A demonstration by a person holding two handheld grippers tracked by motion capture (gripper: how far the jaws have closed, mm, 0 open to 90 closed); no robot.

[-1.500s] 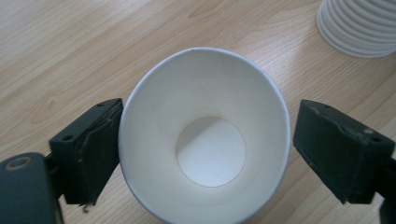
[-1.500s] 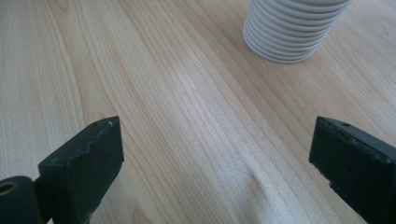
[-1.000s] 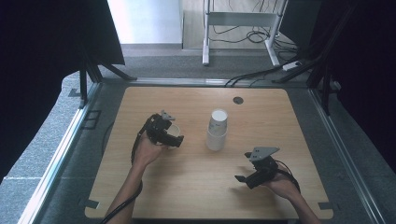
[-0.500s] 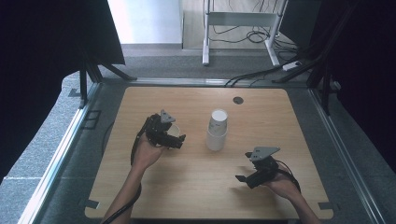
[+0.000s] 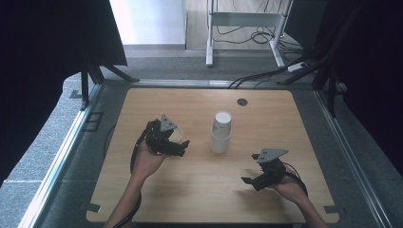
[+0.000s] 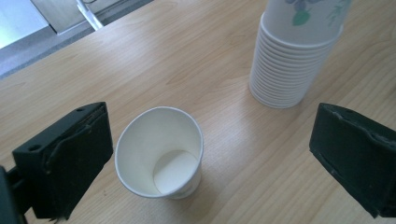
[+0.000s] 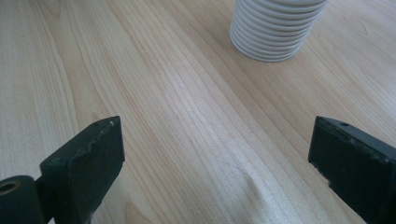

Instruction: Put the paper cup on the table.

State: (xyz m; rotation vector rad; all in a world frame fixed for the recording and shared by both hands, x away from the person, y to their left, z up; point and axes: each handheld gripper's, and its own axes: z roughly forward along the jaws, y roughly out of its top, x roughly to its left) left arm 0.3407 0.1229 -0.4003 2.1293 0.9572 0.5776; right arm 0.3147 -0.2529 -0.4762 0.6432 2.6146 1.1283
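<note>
High view: the single paper cup [image 5: 177, 135] stands just left of the cup stack [image 5: 221, 132], under your left gripper [image 5: 177, 145]. Left gripper view: fingers [image 6: 70, 158] open around the cup [image 6: 160, 158]; it's light and crushable, so pinch the wall gently. Right gripper view: fingers [image 7: 84, 163] open, holding nothing, near the stack [image 7: 275, 28].

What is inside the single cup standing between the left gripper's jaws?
Nothing: the single cup shows only its bare white bottom. The near inner wall is hidden behind its rim.

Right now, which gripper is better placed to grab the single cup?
Left. The left gripper has its open jaws either side of the single cup; the right gripper faces bare table.
</note>
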